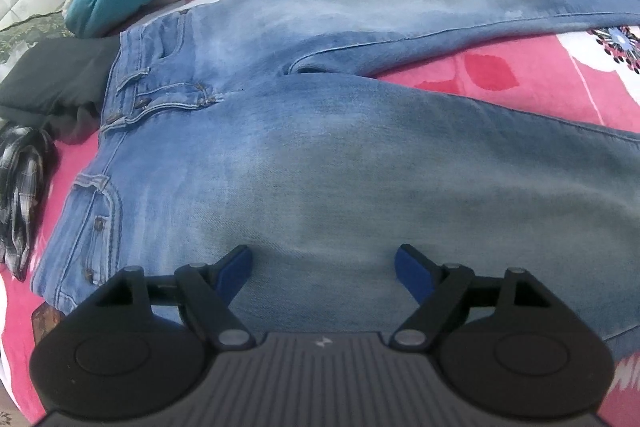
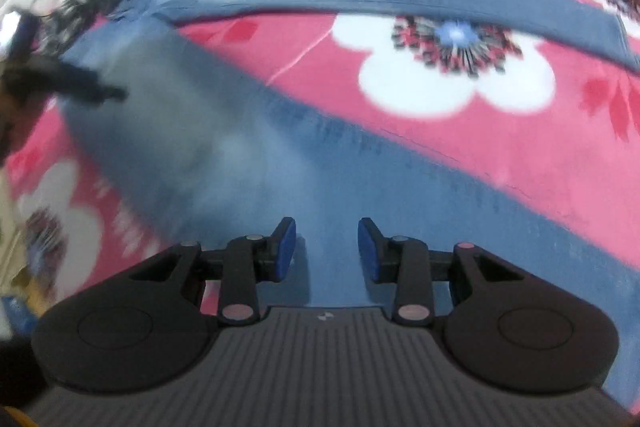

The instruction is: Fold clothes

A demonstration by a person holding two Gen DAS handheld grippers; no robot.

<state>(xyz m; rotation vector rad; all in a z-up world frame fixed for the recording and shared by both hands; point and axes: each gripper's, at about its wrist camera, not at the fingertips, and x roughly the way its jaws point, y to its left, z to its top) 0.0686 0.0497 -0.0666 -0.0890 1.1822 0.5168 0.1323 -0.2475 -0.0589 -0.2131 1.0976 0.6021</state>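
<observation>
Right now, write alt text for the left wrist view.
A pair of faded light-blue denim jeans lies spread on a pink floral blanket, waistband to the left, legs splayed to the right. The black left gripper with blue pads hovers open over the near thigh. Folded dark clothes sit beside the waistband.

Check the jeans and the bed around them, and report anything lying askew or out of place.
The jeans lie flat on the pink floral blanket, but their legs are splayed apart in a V, with blanket showing between them. A dark garment and a plaid cloth sit crumpled beside the waistband. Nothing looks damaged or spilled.
</observation>
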